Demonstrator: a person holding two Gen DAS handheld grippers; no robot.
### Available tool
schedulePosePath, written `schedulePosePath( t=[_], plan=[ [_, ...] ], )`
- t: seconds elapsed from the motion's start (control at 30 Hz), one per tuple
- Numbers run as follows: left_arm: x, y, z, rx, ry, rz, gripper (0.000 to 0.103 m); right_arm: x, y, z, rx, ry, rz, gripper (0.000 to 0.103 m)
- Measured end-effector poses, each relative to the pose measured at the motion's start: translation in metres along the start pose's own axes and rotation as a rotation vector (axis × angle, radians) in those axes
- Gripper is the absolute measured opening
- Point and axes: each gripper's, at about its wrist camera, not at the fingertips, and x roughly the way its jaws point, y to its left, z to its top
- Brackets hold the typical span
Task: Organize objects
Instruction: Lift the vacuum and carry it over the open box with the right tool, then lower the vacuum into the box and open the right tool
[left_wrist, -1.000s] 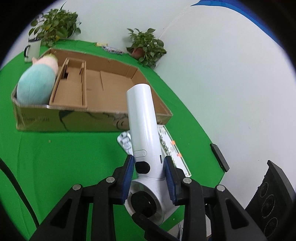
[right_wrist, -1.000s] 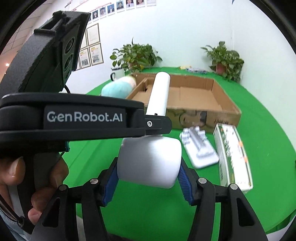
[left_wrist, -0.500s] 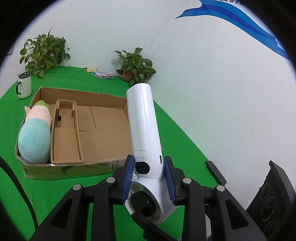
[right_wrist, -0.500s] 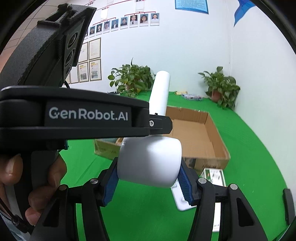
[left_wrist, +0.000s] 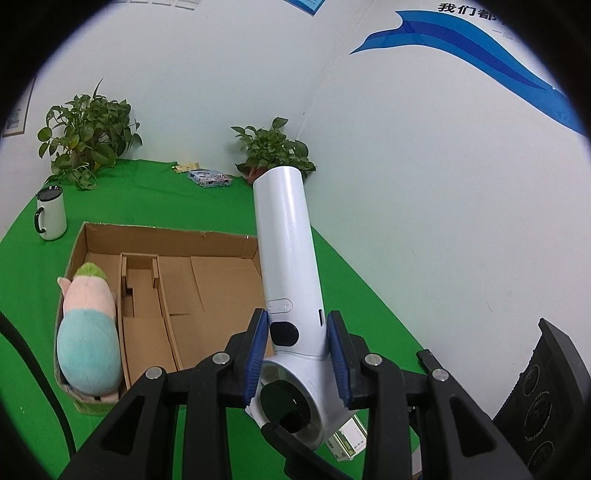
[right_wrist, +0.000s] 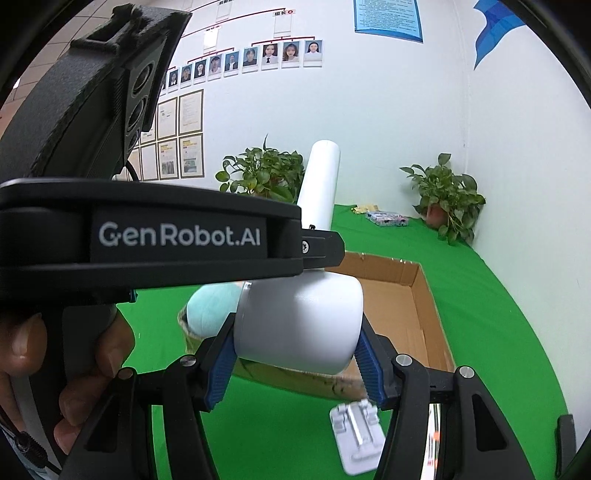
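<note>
A white handheld appliance (left_wrist: 284, 240) with a long tube handle and a round barrel hangs in the air above the green table. My left gripper (left_wrist: 297, 332) is shut on the handle just below its plus-minus button. In the right wrist view my right gripper (right_wrist: 295, 332) is shut on the wide white barrel (right_wrist: 303, 317), and the handle (right_wrist: 319, 184) sticks up behind the left gripper's black body (right_wrist: 147, 236). Below lies an open cardboard box (left_wrist: 166, 236) with a pink and blue plush toy (left_wrist: 88, 339) at its left end.
A white mug (left_wrist: 51, 214) and two potted plants (left_wrist: 88, 136) stand at the back, near the wall. On the cloth before the box lie a white plastic bracket (right_wrist: 354, 435) and a green-white carton (left_wrist: 347, 439). A hand (right_wrist: 22, 343) grips the left tool.
Both grippers have risen together with the white appliance held between them. The box and table have sunk lower in both views, and more wall shows.
</note>
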Motion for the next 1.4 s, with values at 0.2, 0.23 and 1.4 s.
schedulePosePath(
  t=[0.2,0.23,1.4],
  plan=[
    [0.018,0.013,0.032,-0.034,0.026,-0.004,0.031,0.02,-0.007,0.033,-0.008,0.023,0.004,0.056],
    [0.021,0.015,0.035,-0.038,0.033,-0.003,0.031,0.025,-0.008,0.039,-0.013,0.029,0.004,0.056],
    [0.196,0.137,-0.035,-0.28,0.461,0.145,0.032,0.253,-0.054,-0.036,0.14,0.521,0.215,0.056]
  ],
)
